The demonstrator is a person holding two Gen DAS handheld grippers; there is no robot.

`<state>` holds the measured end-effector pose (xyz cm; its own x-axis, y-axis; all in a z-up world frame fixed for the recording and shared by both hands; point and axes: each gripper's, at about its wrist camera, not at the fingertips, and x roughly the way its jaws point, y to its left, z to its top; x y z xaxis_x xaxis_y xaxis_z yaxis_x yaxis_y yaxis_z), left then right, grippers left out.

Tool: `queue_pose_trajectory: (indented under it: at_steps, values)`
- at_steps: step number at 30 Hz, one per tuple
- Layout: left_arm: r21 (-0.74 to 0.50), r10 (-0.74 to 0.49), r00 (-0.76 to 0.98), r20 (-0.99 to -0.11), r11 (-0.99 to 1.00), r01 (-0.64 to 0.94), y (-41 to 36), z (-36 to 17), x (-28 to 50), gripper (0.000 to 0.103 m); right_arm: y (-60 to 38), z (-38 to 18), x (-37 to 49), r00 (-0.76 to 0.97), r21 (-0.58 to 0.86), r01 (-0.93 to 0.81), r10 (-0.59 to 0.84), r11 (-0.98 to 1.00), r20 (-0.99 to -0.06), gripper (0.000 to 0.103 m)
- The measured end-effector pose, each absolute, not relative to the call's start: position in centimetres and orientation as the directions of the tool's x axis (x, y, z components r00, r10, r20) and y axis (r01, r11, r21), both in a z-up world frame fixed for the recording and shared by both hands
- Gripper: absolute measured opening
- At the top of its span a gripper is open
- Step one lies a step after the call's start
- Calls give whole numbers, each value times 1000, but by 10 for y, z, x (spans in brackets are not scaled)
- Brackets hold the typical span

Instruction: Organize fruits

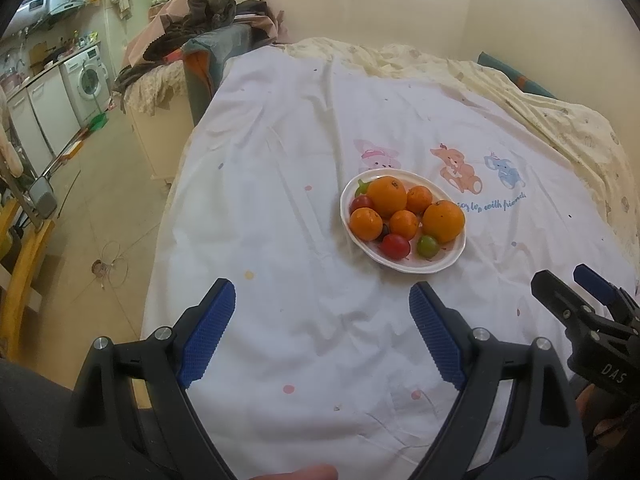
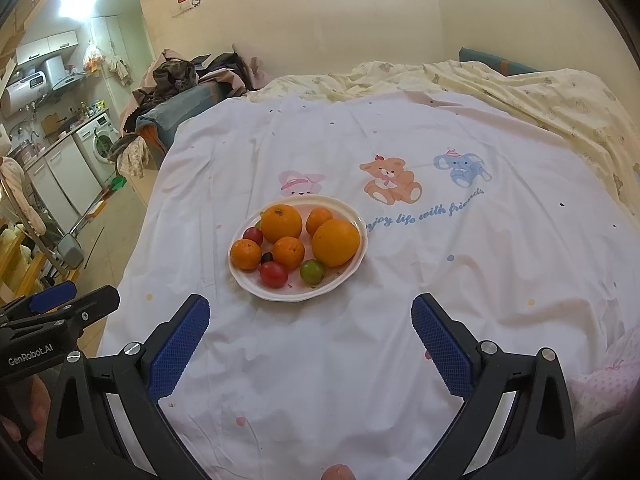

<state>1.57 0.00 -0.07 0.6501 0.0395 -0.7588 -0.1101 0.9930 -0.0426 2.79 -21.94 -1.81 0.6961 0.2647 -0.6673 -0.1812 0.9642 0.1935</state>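
A white oval plate (image 1: 436,266) (image 2: 276,296) rests on the white sheet and holds the fruit. Two big oranges (image 1: 444,221) (image 2: 335,242), three small oranges (image 1: 365,223) (image 2: 245,254), red tomatoes (image 1: 394,246) (image 2: 273,274), a green tomato (image 1: 427,246) (image 2: 312,271) and a dark grape (image 2: 267,257) lie in it. My left gripper (image 1: 322,304) is open, nearer me than the plate, nothing between its blue pads. My right gripper (image 2: 311,314) is open too, just short of the plate's near rim, holding nothing.
The white sheet (image 2: 400,320) with cartoon animals covers a bed; a yellow blanket (image 2: 540,96) lies bunched behind and right. Clothes (image 1: 200,24) are piled at the far left corner. The bed's left edge drops to a tiled floor (image 1: 108,208) with kitchen units and a washing machine (image 1: 88,76).
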Motion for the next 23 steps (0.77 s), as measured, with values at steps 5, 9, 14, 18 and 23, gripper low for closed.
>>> queue_pose_trajectory:
  at_steps: [5, 9, 14, 18, 23]
  values:
    - [-41, 43, 652, -757, 993, -114, 0, 0, 16, 87, -219, -18, 27, 694, 193, -180, 264, 964, -670, 103]
    - [-41, 43, 652, -757, 993, -113, 0, 0, 16, 87, -219, -18, 27, 694, 193, -180, 263, 965, -670, 103]
    - [-44, 40, 652, -757, 993, -112, 1, 0, 16, 87, -219, -18, 27, 693, 192, -179, 262, 965, -671, 103]
    - [-48, 38, 652, -758, 992, -114, 1, 0, 16, 87, -220, -20, 28, 692, 192, -174, 259, 966, -674, 103]
    - [-57, 32, 646, -762, 991, -118, 0, -1, 16, 87, -220, -20, 28, 692, 188, -176, 257, 966, -674, 103]
